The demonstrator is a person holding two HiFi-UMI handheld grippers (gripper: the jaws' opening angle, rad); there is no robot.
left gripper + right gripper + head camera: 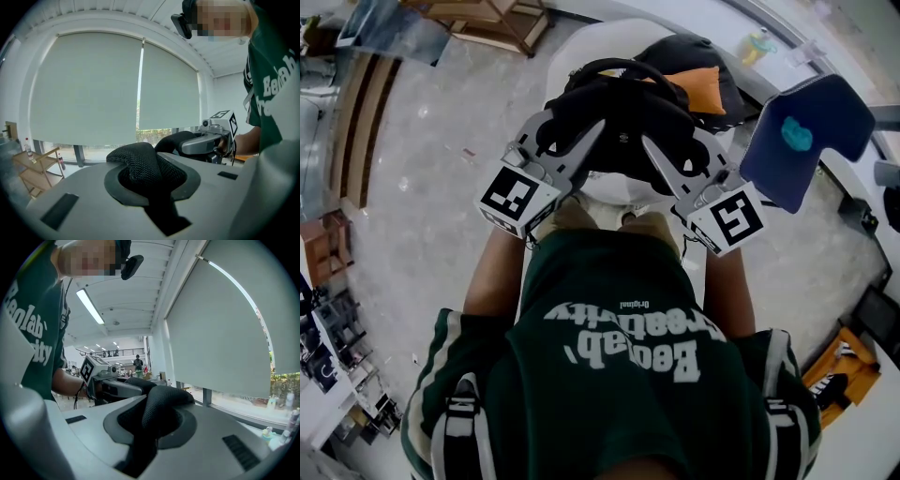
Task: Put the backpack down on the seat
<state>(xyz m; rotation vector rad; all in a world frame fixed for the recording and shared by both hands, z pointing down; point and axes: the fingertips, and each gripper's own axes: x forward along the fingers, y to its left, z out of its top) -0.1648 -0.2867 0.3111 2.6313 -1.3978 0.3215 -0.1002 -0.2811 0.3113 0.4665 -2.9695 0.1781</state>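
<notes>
backpack (623, 112) looks soft, saggy, moderately heavy; left gripper (572, 142) and right gripper (680, 155) jaws each clamped on a padded strap (140, 161).

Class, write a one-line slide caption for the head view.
The left gripper and right gripper hold the black backpack by its straps over a white seat.

Black backpack (619, 122) — held up, white seat (605, 42) (below)
</notes>
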